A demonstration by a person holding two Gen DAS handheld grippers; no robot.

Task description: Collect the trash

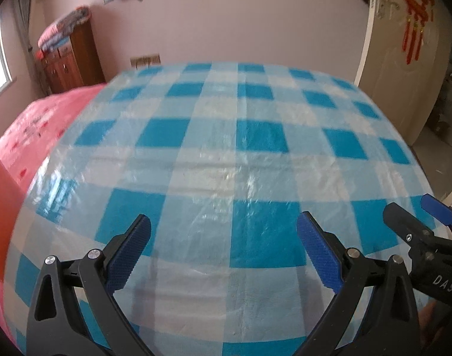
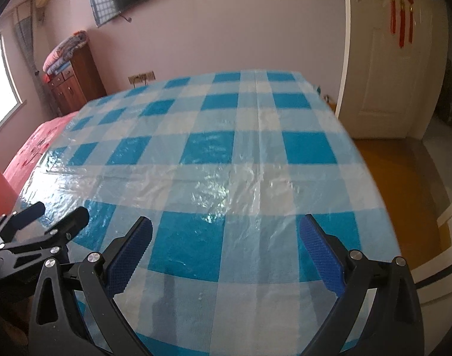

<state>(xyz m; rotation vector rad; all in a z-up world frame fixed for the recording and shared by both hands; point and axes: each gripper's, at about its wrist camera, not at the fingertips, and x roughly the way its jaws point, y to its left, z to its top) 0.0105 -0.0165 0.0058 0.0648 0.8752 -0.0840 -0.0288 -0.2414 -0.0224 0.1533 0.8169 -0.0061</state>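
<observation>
A bedroom table (image 1: 214,160) under a blue checked plastic cover is shown bare, no trash being visible, so both the left gripper (image 1: 223,252) and right gripper (image 2: 226,252), held apart and empty, are best swept onward in search.

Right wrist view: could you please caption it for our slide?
Open right gripper over bare blue-checked tablecloth; no trash visible.

No piece of trash shows in either wrist view. The table (image 1: 226,154) ahead wears a glossy, crinkled plastic cover in blue-and-white checks, its whole visible surface bare from near edge to far.
</observation>
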